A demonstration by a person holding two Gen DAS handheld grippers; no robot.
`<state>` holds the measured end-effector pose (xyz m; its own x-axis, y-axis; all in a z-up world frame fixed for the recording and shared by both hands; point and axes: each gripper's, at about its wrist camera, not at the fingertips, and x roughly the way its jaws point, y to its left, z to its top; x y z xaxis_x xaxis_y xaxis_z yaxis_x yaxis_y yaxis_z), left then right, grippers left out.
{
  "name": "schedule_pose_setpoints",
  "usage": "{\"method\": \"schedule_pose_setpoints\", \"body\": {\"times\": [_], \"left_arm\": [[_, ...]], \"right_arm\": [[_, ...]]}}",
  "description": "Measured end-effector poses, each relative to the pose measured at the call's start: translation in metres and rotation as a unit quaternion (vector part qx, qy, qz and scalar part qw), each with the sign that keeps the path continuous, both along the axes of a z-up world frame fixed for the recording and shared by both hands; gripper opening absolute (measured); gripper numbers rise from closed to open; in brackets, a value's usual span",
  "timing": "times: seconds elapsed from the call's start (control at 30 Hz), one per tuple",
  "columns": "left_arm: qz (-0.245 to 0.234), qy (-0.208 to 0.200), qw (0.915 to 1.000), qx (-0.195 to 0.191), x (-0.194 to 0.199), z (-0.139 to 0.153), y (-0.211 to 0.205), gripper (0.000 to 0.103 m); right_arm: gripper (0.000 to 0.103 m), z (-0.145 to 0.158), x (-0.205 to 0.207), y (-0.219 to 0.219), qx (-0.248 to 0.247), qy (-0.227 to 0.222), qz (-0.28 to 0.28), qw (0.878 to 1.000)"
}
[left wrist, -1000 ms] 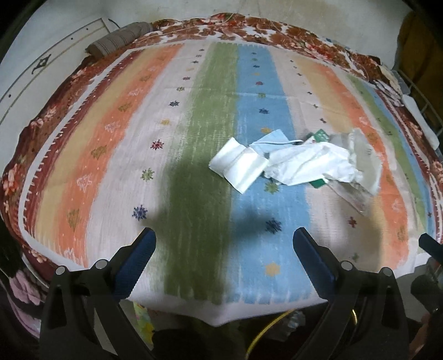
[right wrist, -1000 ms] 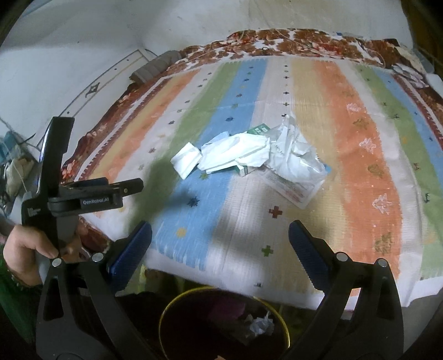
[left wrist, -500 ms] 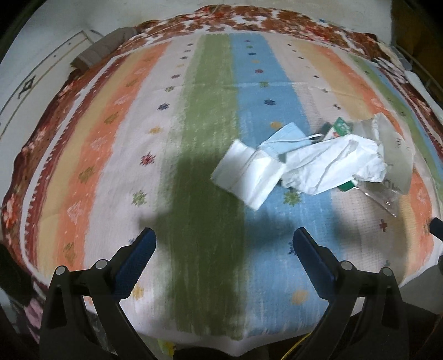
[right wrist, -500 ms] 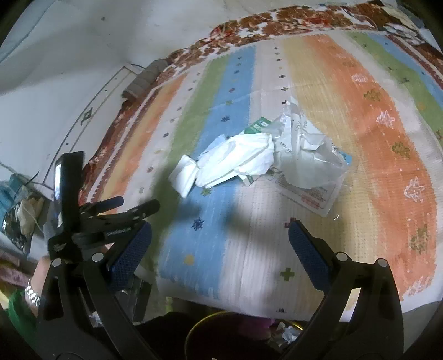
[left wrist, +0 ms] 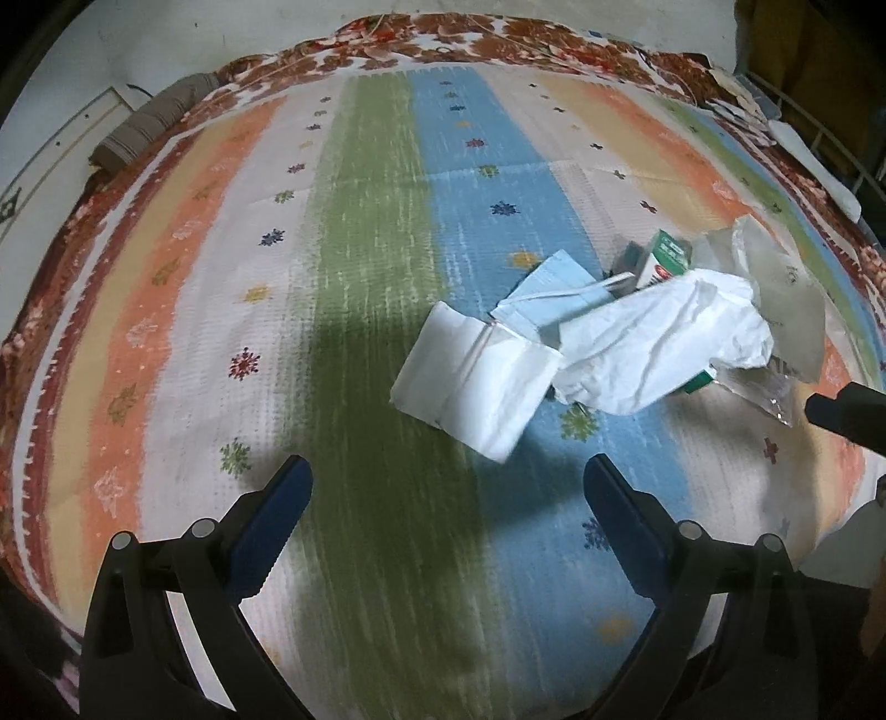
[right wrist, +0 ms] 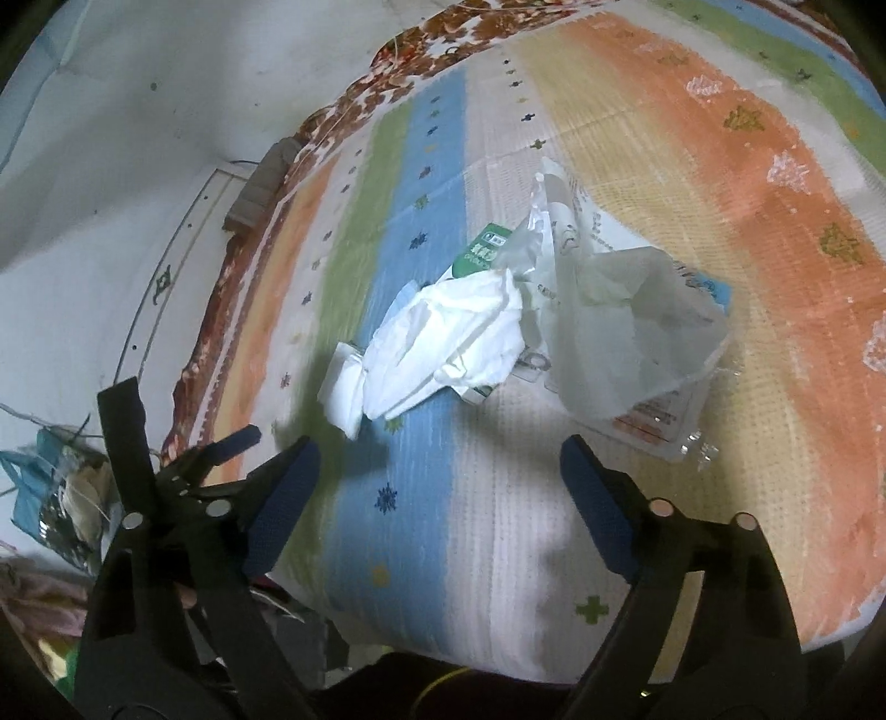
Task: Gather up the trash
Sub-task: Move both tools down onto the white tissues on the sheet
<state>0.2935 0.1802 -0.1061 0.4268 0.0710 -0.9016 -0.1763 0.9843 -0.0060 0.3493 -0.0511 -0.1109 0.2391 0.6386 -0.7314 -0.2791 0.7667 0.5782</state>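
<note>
A heap of trash lies on the striped cloth point(left wrist: 376, 266): a folded white tissue point(left wrist: 476, 382), crumpled white paper point(left wrist: 659, 343), a light-blue mask point(left wrist: 548, 293), a green-and-white carton point(left wrist: 667, 260) and clear plastic bags point(left wrist: 786, 299). My left gripper point(left wrist: 448, 498) is open and empty, just short of the tissue. My right gripper point(right wrist: 437, 482) is open and empty, just short of the crumpled paper point(right wrist: 443, 343), the carton point(right wrist: 482, 252) and the plastic bags point(right wrist: 626, 332). The left gripper also shows in the right wrist view point(right wrist: 232, 448).
The cloth point(right wrist: 720, 138) covers a bed with a red floral border point(left wrist: 498, 27). A rolled grey bundle point(left wrist: 144, 127) lies at the far left corner. A blue bag of rubbish point(right wrist: 50, 498) sits on the floor at left. Items lie along the right edge point(left wrist: 775, 127).
Both grippers have moved forward over the bed toward the trash heap, which now looks larger. The yellow-rimmed bin below the right gripper has left the view. Both stay open.
</note>
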Motion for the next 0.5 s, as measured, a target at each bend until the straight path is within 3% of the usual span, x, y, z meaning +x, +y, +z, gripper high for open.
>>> {"method": "schedule_pose_setpoints", "body": {"times": [0.13, 0.33, 0.5], "left_arm": [[0.005, -0.005, 0.9998, -0.02, 0.004, -0.008, 0.011, 0.088], [0.002, -0.012, 0.999, -0.043, 0.01, -0.02, 0.014, 0.082], [-0.015, -0.006, 0.9994, -0.031, 0.018, -0.027, 0.004, 0.077]], "right_arm": [[0.067, -0.009, 0.01, 0.003, 0.012, 0.01, -0.009, 1.0], [0.061, -0.022, 0.022, 0.006, 0.015, 0.02, -0.021, 0.999], [0.053, -0.028, 0.028, 0.008, 0.031, 0.032, -0.023, 0.999]]}}
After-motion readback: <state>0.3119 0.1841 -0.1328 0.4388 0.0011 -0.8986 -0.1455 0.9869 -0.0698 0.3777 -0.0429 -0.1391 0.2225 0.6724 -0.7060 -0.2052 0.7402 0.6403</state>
